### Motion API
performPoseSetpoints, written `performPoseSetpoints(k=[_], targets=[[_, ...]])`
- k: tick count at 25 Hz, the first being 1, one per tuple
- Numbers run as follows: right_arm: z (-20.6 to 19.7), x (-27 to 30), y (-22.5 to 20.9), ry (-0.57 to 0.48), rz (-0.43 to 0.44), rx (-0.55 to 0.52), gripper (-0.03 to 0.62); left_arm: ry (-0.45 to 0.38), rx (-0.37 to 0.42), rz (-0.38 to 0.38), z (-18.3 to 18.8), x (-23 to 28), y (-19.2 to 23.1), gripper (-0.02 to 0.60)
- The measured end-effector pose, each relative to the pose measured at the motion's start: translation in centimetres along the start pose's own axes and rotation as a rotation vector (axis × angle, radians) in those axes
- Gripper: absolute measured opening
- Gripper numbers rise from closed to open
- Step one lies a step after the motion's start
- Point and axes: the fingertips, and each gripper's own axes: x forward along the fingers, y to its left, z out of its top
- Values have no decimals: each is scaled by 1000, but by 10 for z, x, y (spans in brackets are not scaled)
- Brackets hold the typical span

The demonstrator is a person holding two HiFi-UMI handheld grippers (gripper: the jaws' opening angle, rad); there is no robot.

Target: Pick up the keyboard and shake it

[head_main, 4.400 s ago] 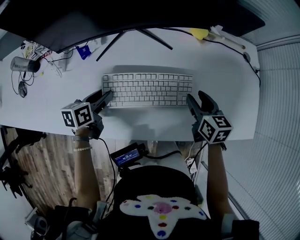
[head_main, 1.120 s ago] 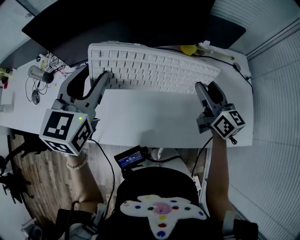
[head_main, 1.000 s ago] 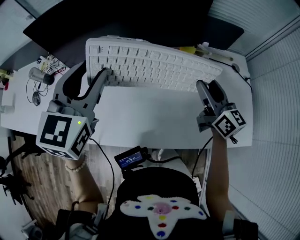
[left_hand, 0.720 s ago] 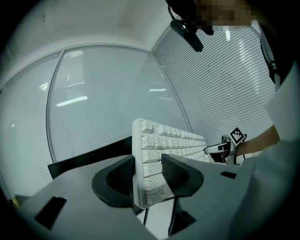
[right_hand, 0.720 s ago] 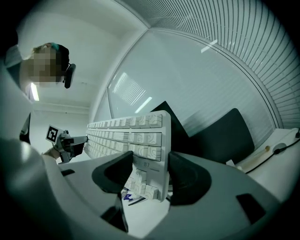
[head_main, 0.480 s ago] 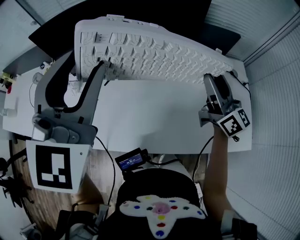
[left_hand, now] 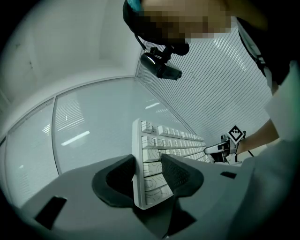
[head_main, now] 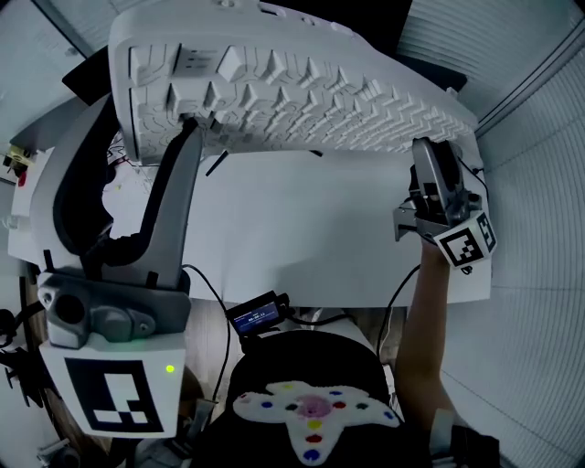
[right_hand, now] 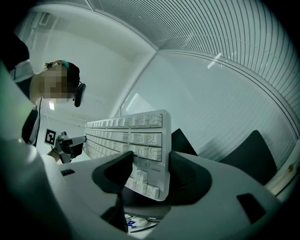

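A white keyboard [head_main: 302,91] hangs high above the white desk [head_main: 302,228], its keys turned toward the head camera and its left end lifted closest to it. My left gripper [head_main: 183,128] is shut on the keyboard's left end; in the left gripper view the jaws clamp the keyboard [left_hand: 152,176] edge-on at my left gripper [left_hand: 149,176]. My right gripper [head_main: 428,151] is shut on the right end; the right gripper view has the keyboard [right_hand: 136,140] pinched in my right gripper [right_hand: 147,176].
A dark monitor [head_main: 384,27] stands at the back of the desk. Cables and small items [head_main: 18,155] lie at the desk's far left. A black cable [head_main: 466,169] runs near the right edge. Glass walls and blinds surround the space.
The keyboard was taken from the desk and raised. Over the last second both grippers have carried it higher and closer to the head camera, the left end rising most.
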Motion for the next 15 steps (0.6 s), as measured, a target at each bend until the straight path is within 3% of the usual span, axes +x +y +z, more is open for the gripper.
performPoseSetpoints(k=[15], targets=[[-1,2,-1,17,6,-6,245,28,1,-9,-4,1,1,189]])
